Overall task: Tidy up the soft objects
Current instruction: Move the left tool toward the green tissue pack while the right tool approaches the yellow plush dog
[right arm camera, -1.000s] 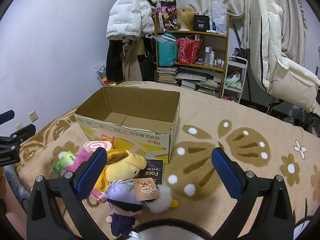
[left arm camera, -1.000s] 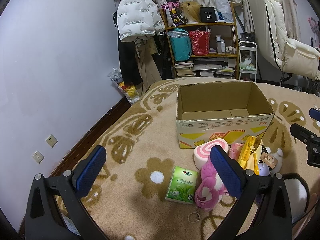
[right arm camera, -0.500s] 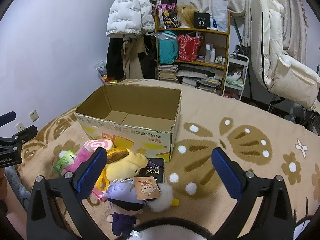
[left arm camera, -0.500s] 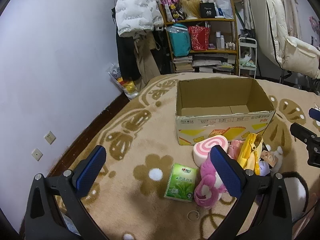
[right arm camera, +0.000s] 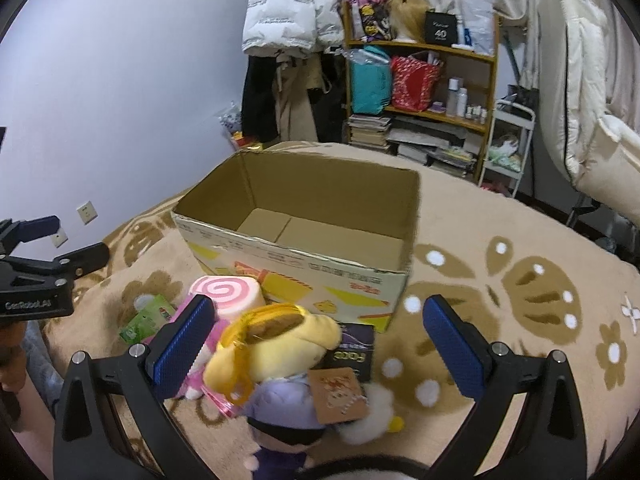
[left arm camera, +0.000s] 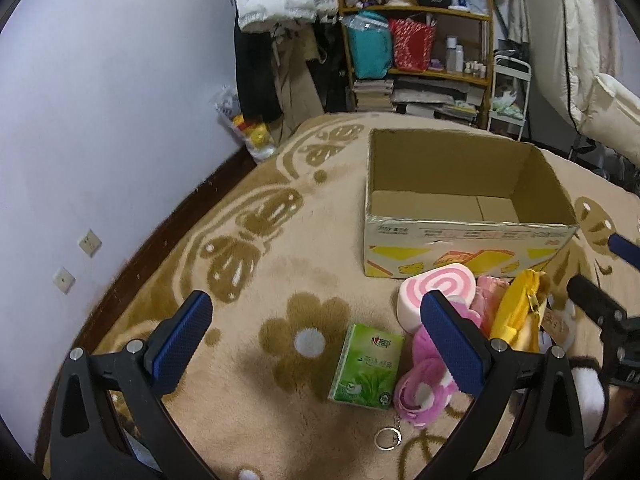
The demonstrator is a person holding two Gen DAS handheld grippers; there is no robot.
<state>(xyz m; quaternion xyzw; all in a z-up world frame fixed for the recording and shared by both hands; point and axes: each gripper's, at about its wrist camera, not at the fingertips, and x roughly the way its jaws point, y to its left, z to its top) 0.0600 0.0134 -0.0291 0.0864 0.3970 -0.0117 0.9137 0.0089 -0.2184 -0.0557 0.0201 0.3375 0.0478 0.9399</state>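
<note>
- Left gripper (left arm camera: pixel 316 320): jaws wide apart, holding nothing, above the green tissue pack (left arm camera: pixel 366 364) on the beige flower-pattern blanket (left arm camera: pixel 280 248).
- Open cardboard box (right arm camera: pixel 304 236): behind the soft-toy pile.
- Right gripper (right arm camera: pixel 316 324): jaws spread, nothing gripped, over the yellow plush toy (right arm camera: pixel 276 350).

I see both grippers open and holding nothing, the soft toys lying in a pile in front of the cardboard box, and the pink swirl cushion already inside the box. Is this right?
One detail is wrong. The pink swirl cushion is not inside the cardboard box; it lies on the blanket against the box's front wall, and the box holds nothing. The left wrist view shows this clearly. The left gripper and right gripper are open and hold nothing.
</note>
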